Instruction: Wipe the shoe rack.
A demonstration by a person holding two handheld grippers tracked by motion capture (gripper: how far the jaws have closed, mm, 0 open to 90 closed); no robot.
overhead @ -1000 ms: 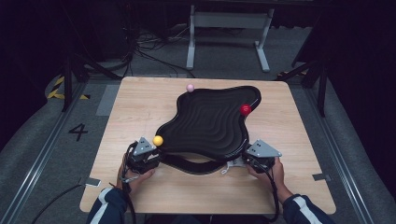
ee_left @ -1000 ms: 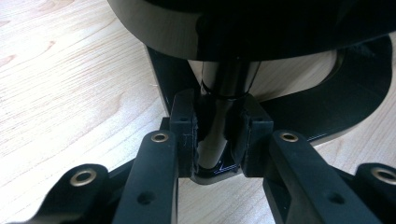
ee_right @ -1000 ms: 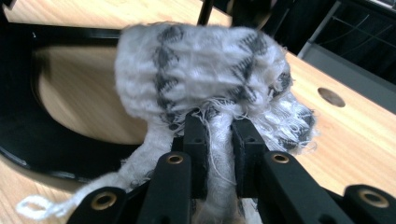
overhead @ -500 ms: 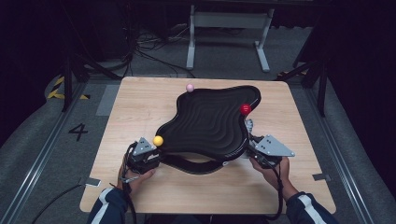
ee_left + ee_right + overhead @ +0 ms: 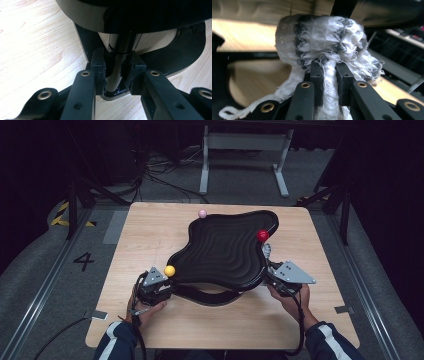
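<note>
The left claw (image 5: pixel 116 72) is clamped on a glossy black post (image 5: pixel 117 67) that runs under the black wavy tray (image 5: pixel 220 252); in the left gripper view the post's upper end disappears beneath the tray's dark underside, so how it joins cannot be made out. In the high view the left claw (image 5: pixel 167 287) sits at the tray's near left corner, its jaws hidden under the grey plate. The right claw (image 5: pixel 329 75) is closed on a white cloth with black zigzag marks (image 5: pixel 322 42), frayed and bunched into a knot above the pads; what the cloth wraps or ties to is hidden behind it. In the high view the right claw (image 5: pixel 270 276) meets the tray's near right edge, where a scrap of the white cloth (image 5: pixel 266 251) shows.

The tray is a black, irregular, lobed shape with ridged contour steps sinking toward its middle, and it sits over a curved black base (image 5: pixel 210 296). A yellow ball (image 5: pixel 169 270) rests at its near left rim, a red ball (image 5: pixel 263 235) at the right rim, and a pink ball (image 5: pixel 202 213) at the far edge.

The tabletop (image 5: pixel 150 235) is pale wood. Beyond it the room is dark, with grey floor, cables, a white frame (image 5: pixel 245 142), and a painted numeral 4 (image 5: pixel 83 261) on the floor.
</note>
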